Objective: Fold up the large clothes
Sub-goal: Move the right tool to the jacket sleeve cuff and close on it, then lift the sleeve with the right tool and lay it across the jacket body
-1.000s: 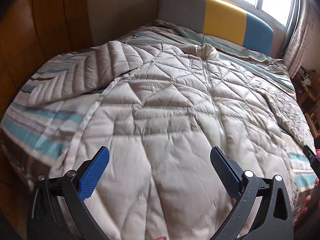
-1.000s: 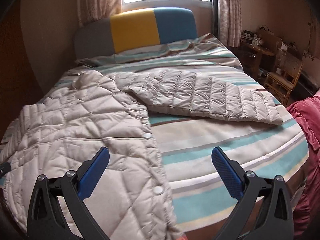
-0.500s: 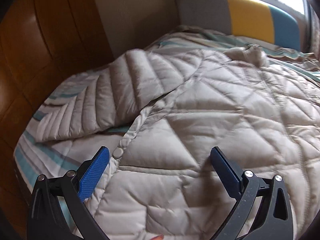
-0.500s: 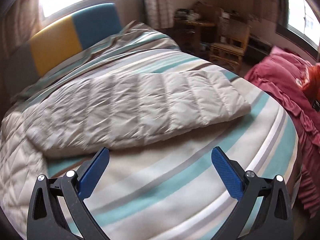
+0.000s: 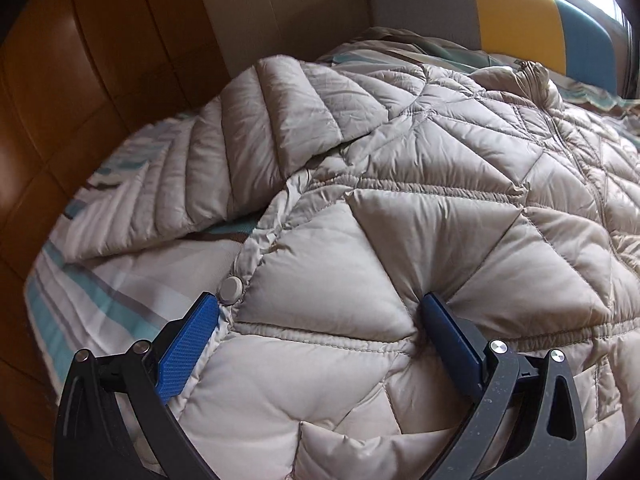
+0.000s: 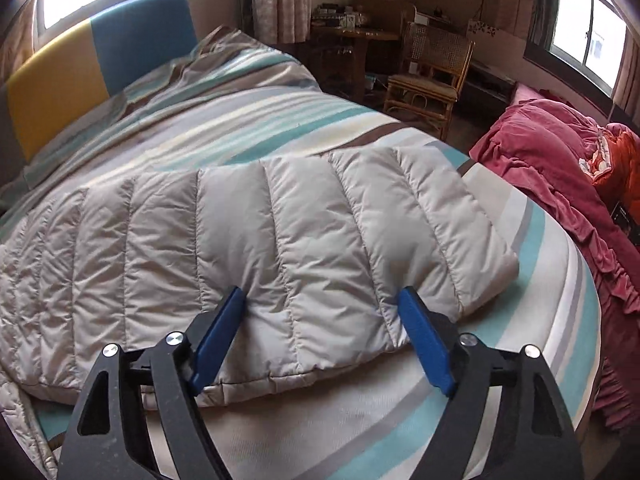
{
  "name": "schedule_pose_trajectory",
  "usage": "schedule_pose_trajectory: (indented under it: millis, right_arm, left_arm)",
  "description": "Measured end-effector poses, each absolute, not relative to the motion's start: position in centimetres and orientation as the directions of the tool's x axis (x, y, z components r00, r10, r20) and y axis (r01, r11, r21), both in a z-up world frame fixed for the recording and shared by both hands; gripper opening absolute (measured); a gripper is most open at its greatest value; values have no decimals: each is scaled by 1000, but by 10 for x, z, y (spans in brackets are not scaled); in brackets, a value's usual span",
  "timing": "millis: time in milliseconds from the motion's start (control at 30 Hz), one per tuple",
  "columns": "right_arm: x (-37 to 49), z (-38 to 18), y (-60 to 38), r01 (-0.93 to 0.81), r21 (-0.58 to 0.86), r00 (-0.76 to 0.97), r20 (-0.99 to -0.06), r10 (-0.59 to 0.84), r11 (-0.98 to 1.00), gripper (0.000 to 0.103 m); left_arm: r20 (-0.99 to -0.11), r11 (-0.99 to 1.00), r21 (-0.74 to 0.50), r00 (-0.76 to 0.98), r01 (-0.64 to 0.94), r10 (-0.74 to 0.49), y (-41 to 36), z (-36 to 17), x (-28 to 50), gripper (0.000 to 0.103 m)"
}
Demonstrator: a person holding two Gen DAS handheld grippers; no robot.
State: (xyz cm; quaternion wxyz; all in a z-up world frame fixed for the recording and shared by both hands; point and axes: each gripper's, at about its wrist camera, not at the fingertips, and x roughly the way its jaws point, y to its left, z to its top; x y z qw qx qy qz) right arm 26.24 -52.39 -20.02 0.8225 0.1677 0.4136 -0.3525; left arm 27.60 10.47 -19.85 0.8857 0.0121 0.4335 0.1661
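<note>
A beige quilted down jacket (image 5: 420, 216) lies spread on the striped bed, its left sleeve (image 5: 240, 152) stretched toward the wooden wall. My left gripper (image 5: 320, 298) is open and set down over the jacket's side edge beside a snap button (image 5: 231, 289). One of its fingers (image 5: 448, 336) dents the padding. In the right wrist view the other sleeve (image 6: 280, 232) lies across the bed. My right gripper (image 6: 320, 292) straddles that sleeve's near edge close to the cuff. Its jaws are closing with the sleeve fabric between them, still wide apart.
The striped bedsheet (image 6: 400, 420) runs to the bed's rounded edge. A grey, yellow and blue headboard (image 6: 80, 64) stands at the back. To the right are a red cover (image 6: 560, 152), a wicker chair (image 6: 432, 68) and a cluttered table (image 6: 352, 28). Wooden panelling (image 5: 80, 80) lines the left side.
Both grippers came down onto the jacket. The left swung to its side edge by the snap. The right swung over to the sleeve, and its jaws have narrowed around the fabric.
</note>
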Motion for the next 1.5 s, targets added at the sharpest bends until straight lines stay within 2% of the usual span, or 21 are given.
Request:
schedule_pose_trajectory:
  millis: [267, 333, 467, 700, 1000, 1167, 1367, 1500]
  right_arm:
    - [285, -200, -506, 653, -77, 441, -770, -460, 754, 21]
    - [285, -195, -500, 643, -99, 452, -752, -480, 760, 15]
    - [284, -179, -476, 621, -131, 511, -679, -526, 772, 14]
    - [294, -155, -406, 479, -217, 650, -563, -510, 850, 13]
    - [312, -143, -281, 173, -428, 827, -427, -367, 887, 13]
    - [313, -155, -197, -8, -626, 909, -329, -255, 780, 13]
    - [310, -182, -131, -155, -718, 938, -322, -127, 679, 13]
    - [319, -181, -106, -274, -627, 909, -416, -16, 730, 14]
  left_arm:
    - [-770, 951, 124, 577, -284, 273, 109, -201, 275, 100]
    - [-769, 951, 123, 578, -284, 272, 109, -201, 275, 100]
    - [-767, 951, 121, 581, -285, 272, 108, -201, 274, 100]
    - [-767, 952, 112, 584, -286, 266, 109, -200, 274, 100]
    - [-764, 951, 110, 588, -288, 267, 110, -200, 273, 100]
    - [-763, 951, 102, 590, -291, 263, 111, -200, 272, 100]
    - [-762, 951, 97, 593, -294, 261, 112, -201, 272, 100]
    - [-762, 951, 97, 593, -294, 261, 112, -201, 271, 100]
